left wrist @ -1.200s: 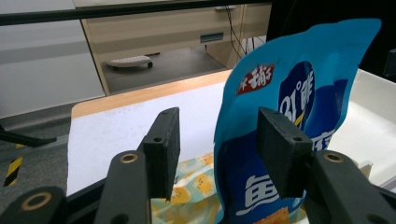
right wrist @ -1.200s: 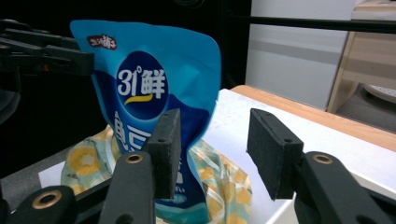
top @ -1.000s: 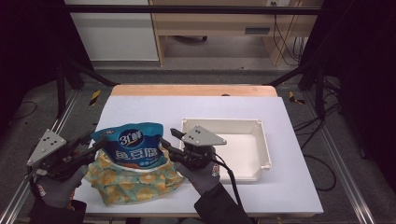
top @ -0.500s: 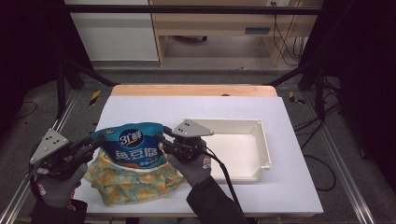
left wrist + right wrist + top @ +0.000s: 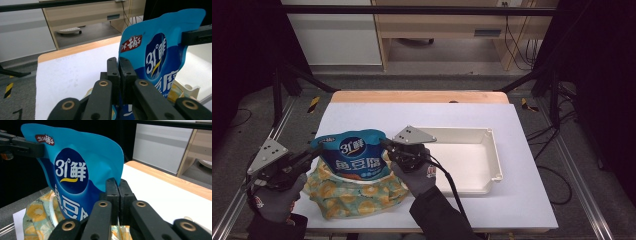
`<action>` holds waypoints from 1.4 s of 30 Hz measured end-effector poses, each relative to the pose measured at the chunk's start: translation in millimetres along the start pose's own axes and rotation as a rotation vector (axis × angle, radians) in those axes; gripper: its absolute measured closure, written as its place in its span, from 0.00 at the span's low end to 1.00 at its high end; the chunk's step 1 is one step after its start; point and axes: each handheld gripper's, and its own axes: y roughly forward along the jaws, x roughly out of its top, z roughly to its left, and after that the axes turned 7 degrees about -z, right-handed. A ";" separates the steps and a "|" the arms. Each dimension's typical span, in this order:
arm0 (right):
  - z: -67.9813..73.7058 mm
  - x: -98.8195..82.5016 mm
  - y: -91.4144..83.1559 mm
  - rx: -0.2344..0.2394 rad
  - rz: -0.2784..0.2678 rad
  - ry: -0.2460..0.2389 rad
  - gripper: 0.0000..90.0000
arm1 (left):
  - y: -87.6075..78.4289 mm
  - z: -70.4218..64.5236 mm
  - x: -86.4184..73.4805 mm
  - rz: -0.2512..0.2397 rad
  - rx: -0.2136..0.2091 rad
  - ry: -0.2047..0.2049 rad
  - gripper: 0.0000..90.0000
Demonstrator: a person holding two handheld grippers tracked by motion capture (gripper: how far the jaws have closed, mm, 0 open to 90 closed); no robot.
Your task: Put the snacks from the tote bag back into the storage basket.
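1. Nearest the table's front edge, a person's gloved hands come in from below, the left hand (image 5: 274, 200) at the near-left corner and the right hand (image 5: 417, 175) near the middle.
2. Just beyond them a yellow fruit-print cloth (image 5: 347, 192) lies bunched on the white table (image 5: 522, 200), with what looks like a white rim showing inside it.
3. Above the cloth stands a blue pouch (image 5: 356, 154) with white lettering, upright and held by both side edges.
4. At the pouch's left edge the left gripper (image 5: 309, 152) has its jaws pressed together on the film; in the left gripper view the jaws (image 5: 119, 75) meet with the blue edge pinched between them.
5. At the pouch's right edge the right gripper (image 5: 387, 147) is likewise clamped on the pouch; the right gripper view shows its jaws (image 5: 117, 195) closed on the blue edge.
6. Beside the right gripper, farther right, sits a shallow white tray (image 5: 492, 150).
7. Beyond the table's wooden far edge is a grey floor, with a light wooden cabinet (image 5: 442, 25) at the back.
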 end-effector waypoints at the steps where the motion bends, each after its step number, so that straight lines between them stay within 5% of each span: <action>1: 0.4 0.1 -0.4 0.001 0.001 0.001 1.00 | 0.5 -0.4 0.3 0.001 0.003 0.002 0.99; 17: 1.7 5.4 -2.1 -0.004 0.008 0.000 1.00 | 2.1 0.1 6.9 0.006 0.012 0.005 1.00; 42: 9.2 44.2 -14.1 0.007 -0.047 -0.053 1.00 | -12.9 0.3 42.5 -0.054 0.011 0.018 1.00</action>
